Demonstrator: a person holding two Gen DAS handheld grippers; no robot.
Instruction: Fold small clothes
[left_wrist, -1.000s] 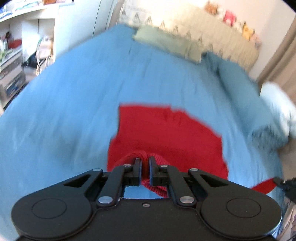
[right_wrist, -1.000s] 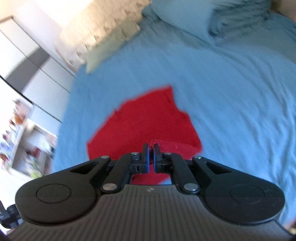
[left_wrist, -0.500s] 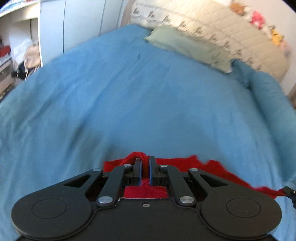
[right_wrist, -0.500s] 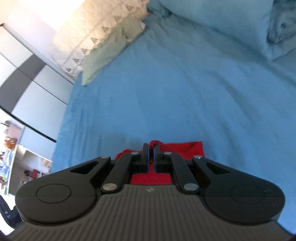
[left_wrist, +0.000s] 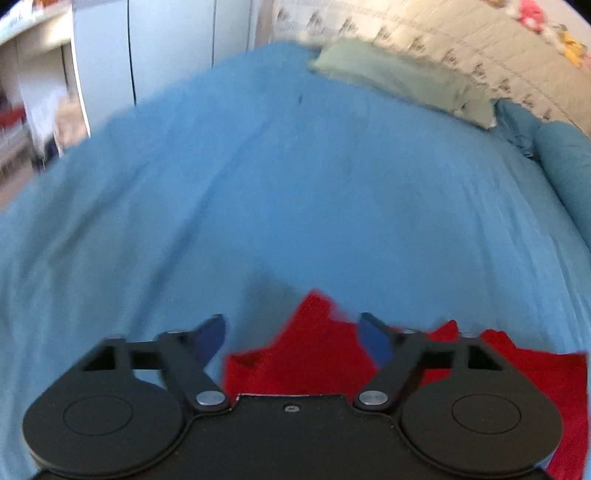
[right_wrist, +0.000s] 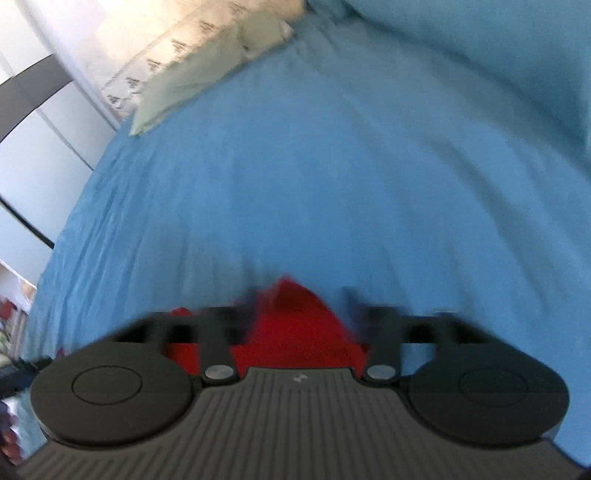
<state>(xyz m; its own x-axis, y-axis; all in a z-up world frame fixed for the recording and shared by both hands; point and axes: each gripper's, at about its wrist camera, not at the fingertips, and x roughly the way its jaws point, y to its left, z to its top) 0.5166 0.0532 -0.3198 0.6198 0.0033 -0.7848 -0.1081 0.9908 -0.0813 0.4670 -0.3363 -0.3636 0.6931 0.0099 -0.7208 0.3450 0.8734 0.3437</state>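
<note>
Both grippers are wide apart now, w/ nothing between the fingers. Half a sec ago each was pinched tight on a bunch of the red garment (left_wrist: 306, 354); that grip is gone, so the cloth has been let go onto the blue bed cover (left_wrist: 295, 192).

Left gripper (left_wrist: 291, 328): jaws spread wide, red cloth lying in the gap and under the right-hand finger, running off past that finger toward the frame's edge. A peaked bit of the garment sticks up between the fingers, so it isn't lying fully flat there.

Right gripper (right_wrist: 299, 295): also spread, though its fingers are motion-smeared, so how far is a rough read. A rounded red hump of the garment (right_wrist: 295, 325) sits in the gap, close to the gripper body, w/ a little more red showing beside the left-hand finger.

Relative to the garment, the green pillow (left_wrist: 399, 79) is well apart, up at the far end of the bed cover against the quilted headboard (left_wrist: 461, 48); a blue pillow (left_wrist: 561, 166) is off to the right side.

My read: this fold pass is laid down and released. The garment now looks much shorter front-to-back than 1 s ago, i.e. doubled over. Next prob. needs backing off w/o snagging the cloth, then smoothing that raised peak or re-gripping for another fold.
</note>
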